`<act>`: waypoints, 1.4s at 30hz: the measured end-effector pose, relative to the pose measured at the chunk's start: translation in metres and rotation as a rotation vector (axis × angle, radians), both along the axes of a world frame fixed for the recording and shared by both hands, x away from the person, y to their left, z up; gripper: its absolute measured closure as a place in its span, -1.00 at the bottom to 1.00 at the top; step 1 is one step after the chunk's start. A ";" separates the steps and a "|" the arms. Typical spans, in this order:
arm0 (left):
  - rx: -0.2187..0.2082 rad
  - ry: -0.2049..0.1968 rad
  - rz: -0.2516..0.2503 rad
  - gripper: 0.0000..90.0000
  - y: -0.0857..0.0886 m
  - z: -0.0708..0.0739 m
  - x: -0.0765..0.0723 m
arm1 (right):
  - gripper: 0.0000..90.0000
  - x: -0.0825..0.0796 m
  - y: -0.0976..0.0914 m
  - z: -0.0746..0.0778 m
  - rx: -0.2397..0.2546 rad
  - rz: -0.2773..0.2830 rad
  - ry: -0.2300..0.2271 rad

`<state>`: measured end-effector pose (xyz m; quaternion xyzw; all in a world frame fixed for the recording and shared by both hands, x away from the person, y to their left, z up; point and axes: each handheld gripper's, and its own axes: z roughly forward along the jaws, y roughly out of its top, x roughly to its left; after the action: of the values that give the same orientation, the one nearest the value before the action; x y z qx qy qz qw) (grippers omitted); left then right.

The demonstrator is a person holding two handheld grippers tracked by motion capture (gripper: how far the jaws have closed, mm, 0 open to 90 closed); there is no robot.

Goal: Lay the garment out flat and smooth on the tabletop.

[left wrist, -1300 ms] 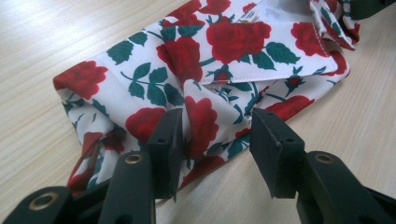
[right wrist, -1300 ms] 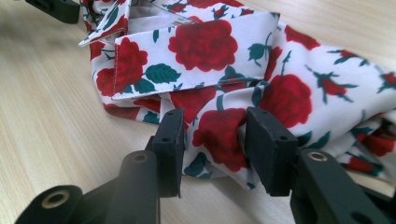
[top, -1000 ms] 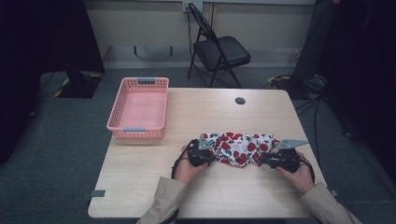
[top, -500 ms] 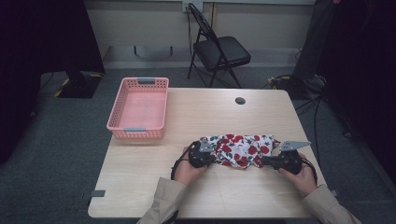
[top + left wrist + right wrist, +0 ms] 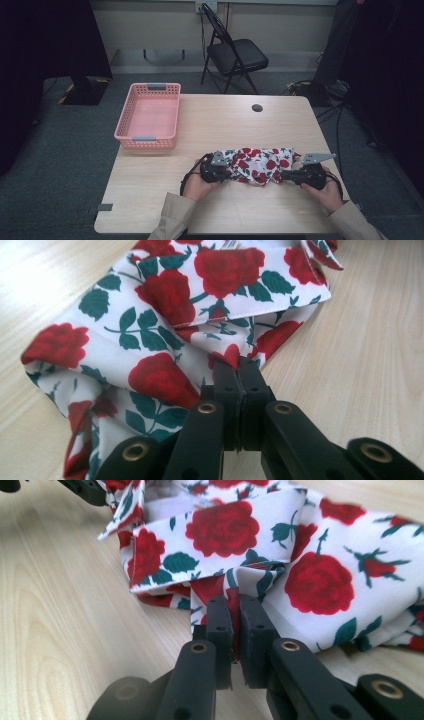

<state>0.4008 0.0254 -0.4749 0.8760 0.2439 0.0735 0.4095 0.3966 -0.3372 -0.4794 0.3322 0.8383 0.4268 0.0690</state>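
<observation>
So both your grippers have just been closing, and now the left gripper is pinched tight on one end of the rose-print cloth and the right gripper on the other end. Looks like you're set to lift or stretch it. The cloth lies bunched on the pale wood-grain bench, near your edge. It's thin, soft, hemmed fabric, maybe a folded garment. The pink mesh basket sits well apart.

A pale wooden tabletop is seen. A pink basket is set at its far left, a small dark disc lies far right, and a rose-printed cloth is spread near the front edge.
</observation>
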 end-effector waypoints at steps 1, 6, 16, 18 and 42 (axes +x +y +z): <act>-0.007 -0.002 0.003 0.98 0.000 0.002 0.000 | 0.89 0.000 -0.001 0.002 0.005 -0.004 -0.006; -0.039 -0.030 0.016 0.98 0.005 0.013 0.002 | 0.89 0.002 -0.004 0.014 0.037 -0.022 -0.044; -0.083 -0.066 0.047 0.98 0.011 0.031 0.011 | 0.89 0.012 -0.004 0.031 0.064 -0.036 -0.092; -0.091 -0.074 0.054 0.98 0.011 0.033 0.014 | 0.89 0.014 -0.003 0.035 0.068 -0.039 -0.102; -0.078 -0.085 0.073 0.98 0.004 0.054 0.054 | 0.89 0.052 -0.004 0.055 0.086 -0.064 -0.119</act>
<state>0.4551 0.0296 -0.4205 0.8460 0.2606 0.1158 0.4506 0.4486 -0.3416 -0.4241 0.3355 0.8027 0.4788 0.1179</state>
